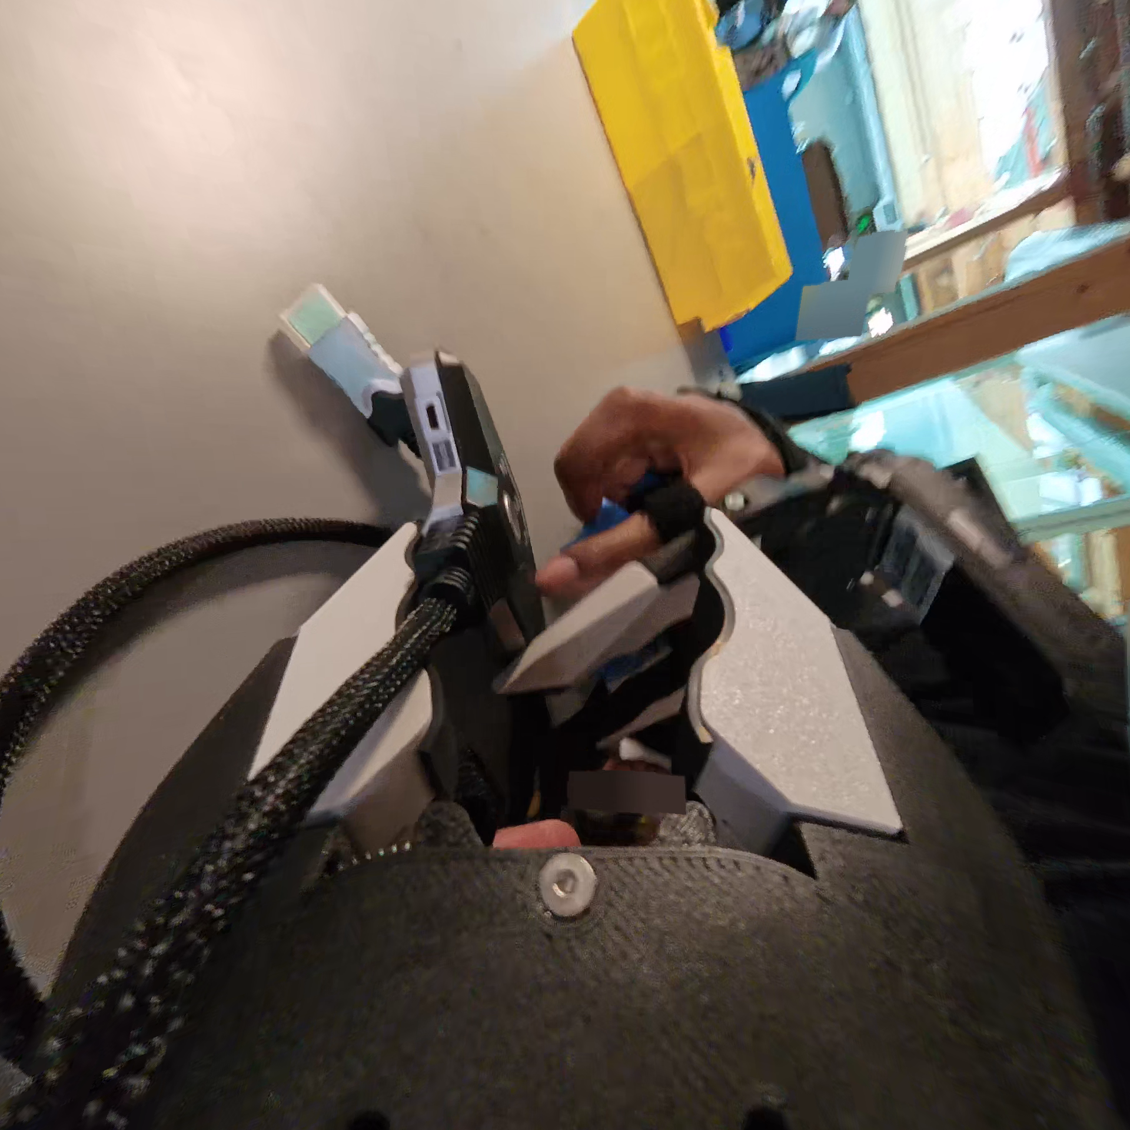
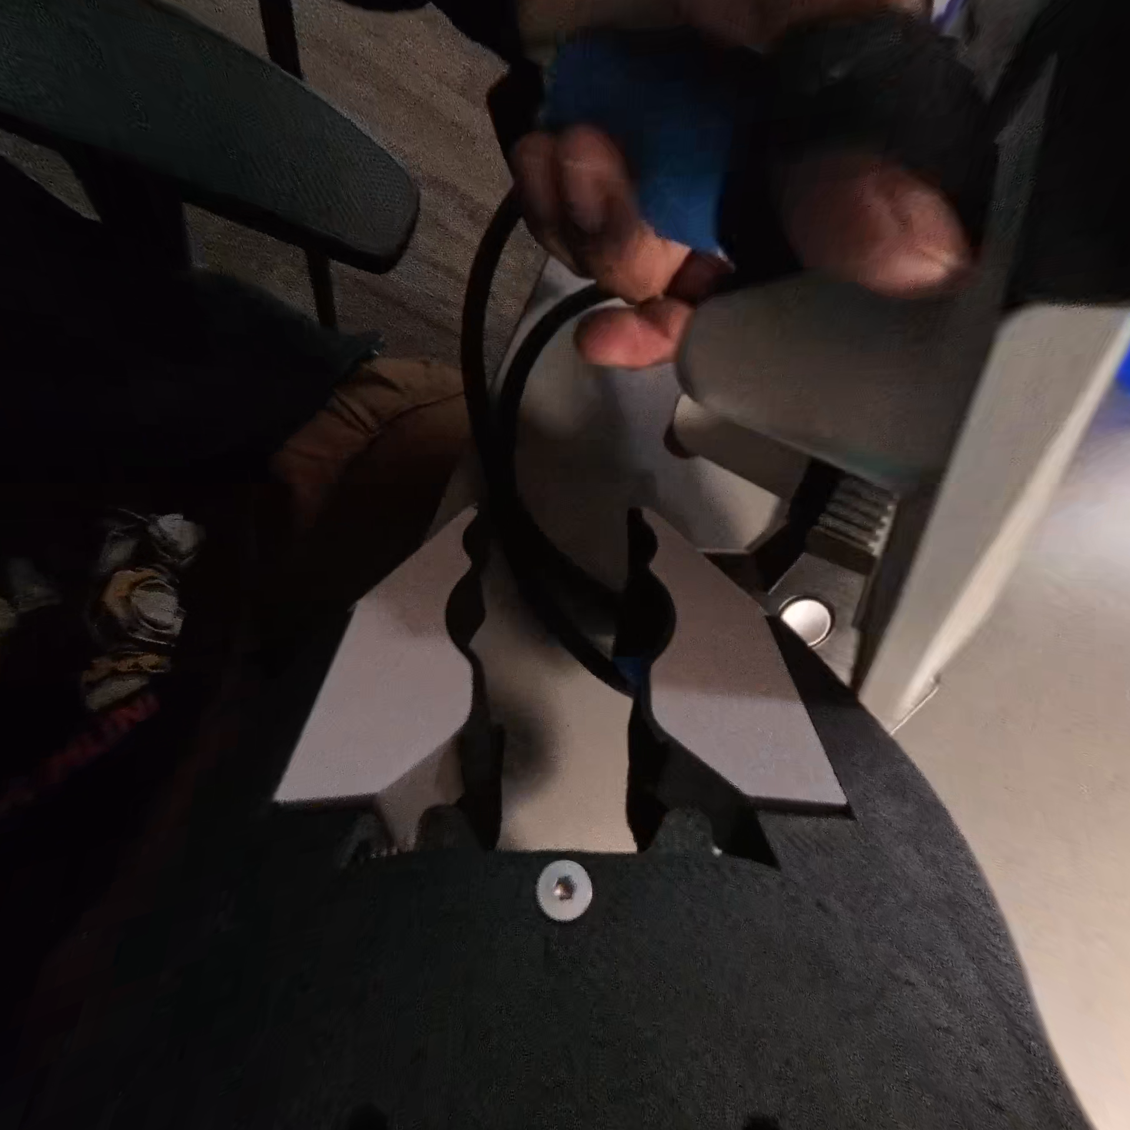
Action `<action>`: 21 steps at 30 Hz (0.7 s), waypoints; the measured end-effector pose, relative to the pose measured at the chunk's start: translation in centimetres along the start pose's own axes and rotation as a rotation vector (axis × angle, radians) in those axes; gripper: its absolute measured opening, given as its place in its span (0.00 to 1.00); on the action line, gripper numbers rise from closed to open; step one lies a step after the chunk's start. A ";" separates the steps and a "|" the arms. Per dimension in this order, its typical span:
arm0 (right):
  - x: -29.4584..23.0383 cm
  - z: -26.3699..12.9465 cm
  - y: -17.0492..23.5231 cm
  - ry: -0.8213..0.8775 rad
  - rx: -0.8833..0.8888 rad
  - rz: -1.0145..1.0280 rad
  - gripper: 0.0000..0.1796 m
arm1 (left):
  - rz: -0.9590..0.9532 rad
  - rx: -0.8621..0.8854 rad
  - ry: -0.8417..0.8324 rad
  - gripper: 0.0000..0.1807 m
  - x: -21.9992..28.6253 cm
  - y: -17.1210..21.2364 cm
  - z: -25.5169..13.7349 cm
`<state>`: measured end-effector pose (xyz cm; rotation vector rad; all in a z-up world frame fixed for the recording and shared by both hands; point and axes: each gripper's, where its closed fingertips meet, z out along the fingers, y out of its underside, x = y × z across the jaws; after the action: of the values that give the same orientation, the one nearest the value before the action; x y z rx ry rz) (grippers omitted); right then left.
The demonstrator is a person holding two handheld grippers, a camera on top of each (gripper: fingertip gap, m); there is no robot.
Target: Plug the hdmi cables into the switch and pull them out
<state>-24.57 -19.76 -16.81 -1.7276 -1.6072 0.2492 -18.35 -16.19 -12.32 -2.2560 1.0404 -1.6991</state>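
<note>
HDMI switch (image 1: 471, 440) first: in the left wrist view it's a small black-and-grey box tipped up on edge over the table (image 1: 183, 183), around 11 o'clock from the left tool (image 1: 562, 526). A ribbed black plug (image 1: 455, 550) on a thick braided cable (image 1: 275, 764) is seated in its near end, and a grey plug (image 1: 342, 354) sticks out the far end. The left tool is spread wide, with the black plug just leaning on its left finger, nothing pinched. One grey finger (image 1: 599, 630) of the other tool pokes in at 1 o'clock, right beside the switch. In the right wrist view the right tool (image 2: 553, 526) has its jaws apart. A thin black cable (image 2: 489, 367) crosses the gap, but I don't see it clamped. The switch's round button (image 2: 807, 617) sits outside the jaws at 2 o'clock. My guess on handling: the switch is light, slick plastic and will skate or twist, so pin it by its flat faces. Take the plug by its ribbed housing, never the braid, which is stiff and springy enough to drag the box around.
</note>
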 end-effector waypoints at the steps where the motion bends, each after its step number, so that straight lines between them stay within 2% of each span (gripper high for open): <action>1: -0.2 -0.1 0.3 -0.017 -0.014 0.013 0.22 | 0.040 -0.023 -0.031 0.44 -0.2 0.5 -0.2; 4: 0.1 -0.2 1.0 -0.010 -0.047 0.087 0.19 | 0.153 -0.099 -0.136 0.42 -1.5 1.8 -1.6; 9: 0.3 -1.4 1.2 0.045 -0.074 0.001 0.19 | 0.221 0.011 -0.030 0.40 1.8 1.4 -4.9; 12: 0.0 -2.0 -2.0 0.013 0.044 -0.025 0.26 | 0.251 0.208 0.045 0.40 4.2 0.1 -7.5; 14: -0.3 -1.2 -3.2 -0.047 0.049 -0.021 0.34 | 0.242 0.326 0.076 0.39 4.7 -0.2 -8.7; 16: -0.7 0.8 -2.6 -0.103 -0.049 -0.037 0.47 | 0.213 0.431 0.097 0.38 4.4 -0.4 -9.6; 18: -1.3 2.8 -1.7 -0.152 -0.154 -0.044 0.56 | 0.176 0.518 0.120 0.38 3.8 -0.3 -10.7; 21: -0.6 4.3 -0.8 -0.096 -0.263 -0.071 0.54 | 0.149 0.590 0.146 0.37 3.3 0.4 -12.1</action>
<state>-27.90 -18.67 -19.49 -1.8741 -1.8347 0.0899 -28.84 -14.91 -5.57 -1.6671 0.5958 -1.8213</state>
